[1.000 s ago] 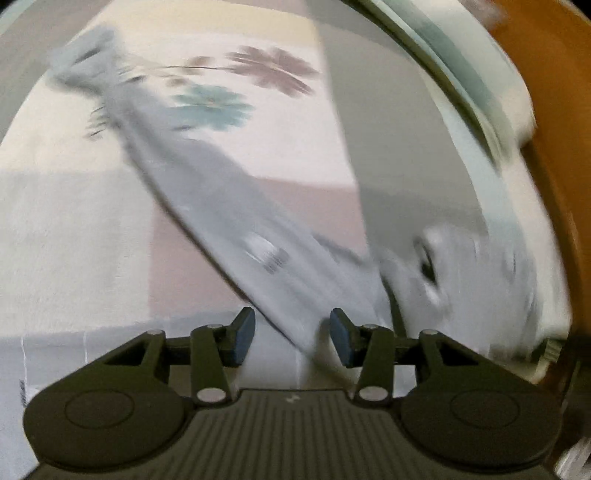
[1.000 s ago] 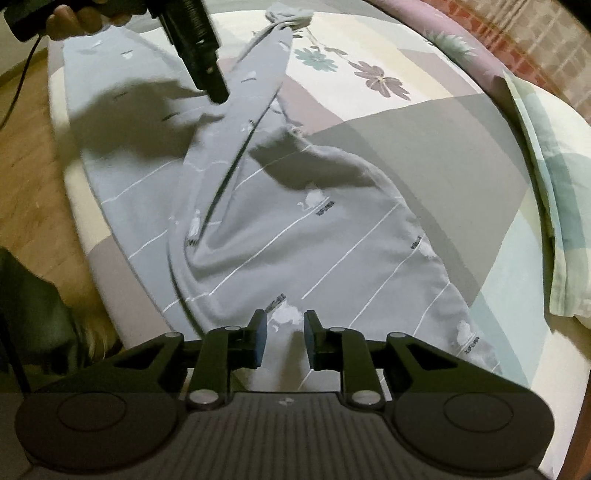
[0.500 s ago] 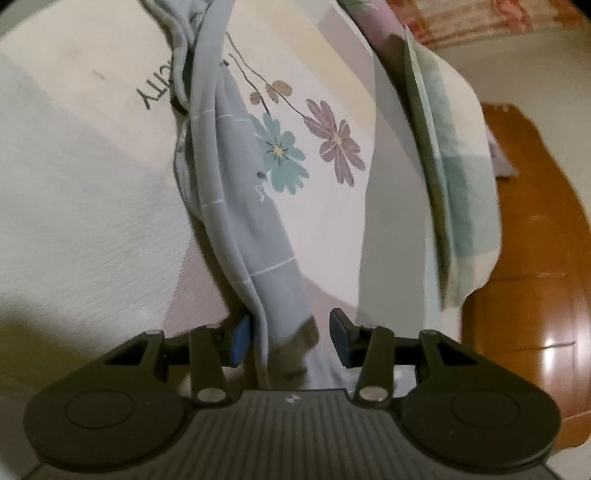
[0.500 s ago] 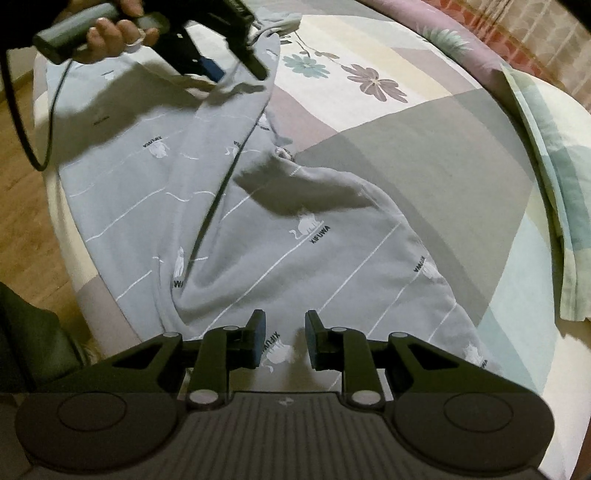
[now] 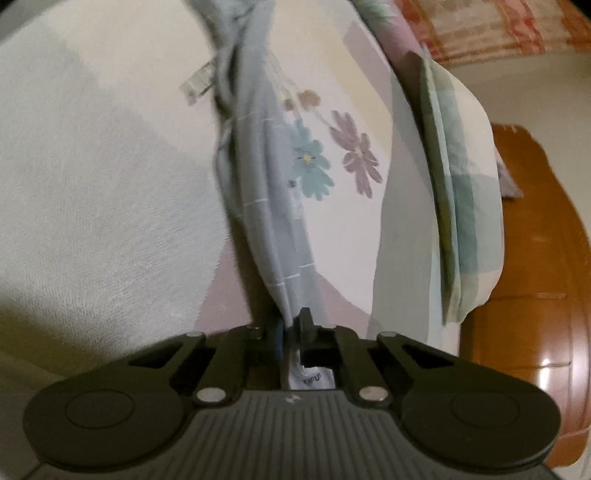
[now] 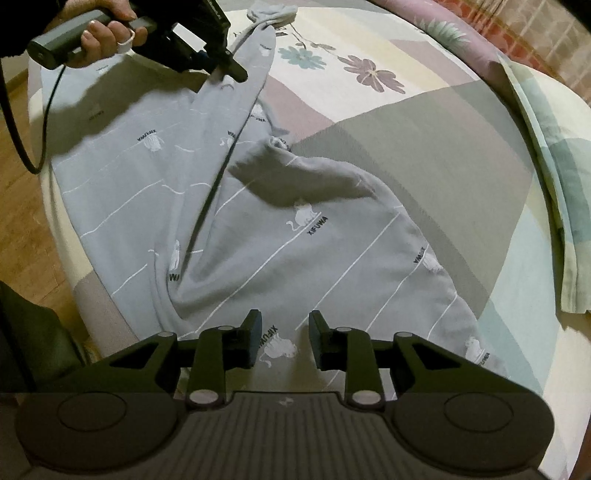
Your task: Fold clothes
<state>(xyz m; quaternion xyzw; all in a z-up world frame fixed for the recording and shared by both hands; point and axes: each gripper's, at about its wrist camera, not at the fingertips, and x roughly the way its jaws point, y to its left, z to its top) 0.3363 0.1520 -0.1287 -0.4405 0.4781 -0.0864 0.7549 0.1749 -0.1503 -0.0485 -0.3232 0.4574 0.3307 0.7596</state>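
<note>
A grey long-sleeved top (image 6: 295, 251) with white lines and small cat prints lies spread on the bed. One sleeve (image 6: 236, 107) runs up toward the far edge. In the left wrist view that sleeve (image 5: 266, 206) stretches away from my left gripper (image 5: 291, 325), which is shut on a fold of it. The right wrist view shows the same left gripper (image 6: 231, 72), held by a hand (image 6: 107, 29), pinching the sleeve. My right gripper (image 6: 284, 332) hovers over the top's near hem; its jaws are opening, with flat cloth under the gap and nothing pressed between the pads.
The bed sheet (image 6: 406, 140) is a pastel patchwork with printed flowers. A checked pillow (image 6: 546, 140) lies along the right side, and it also shows as a pillow (image 5: 461, 206) in the left wrist view. Wooden floor (image 6: 18, 184) and a black cable (image 6: 22, 147) are at the left.
My left gripper swung over to the sleeve, took it between its fingers and closed on it. The right gripper's jaws have spread a little wider in place.
</note>
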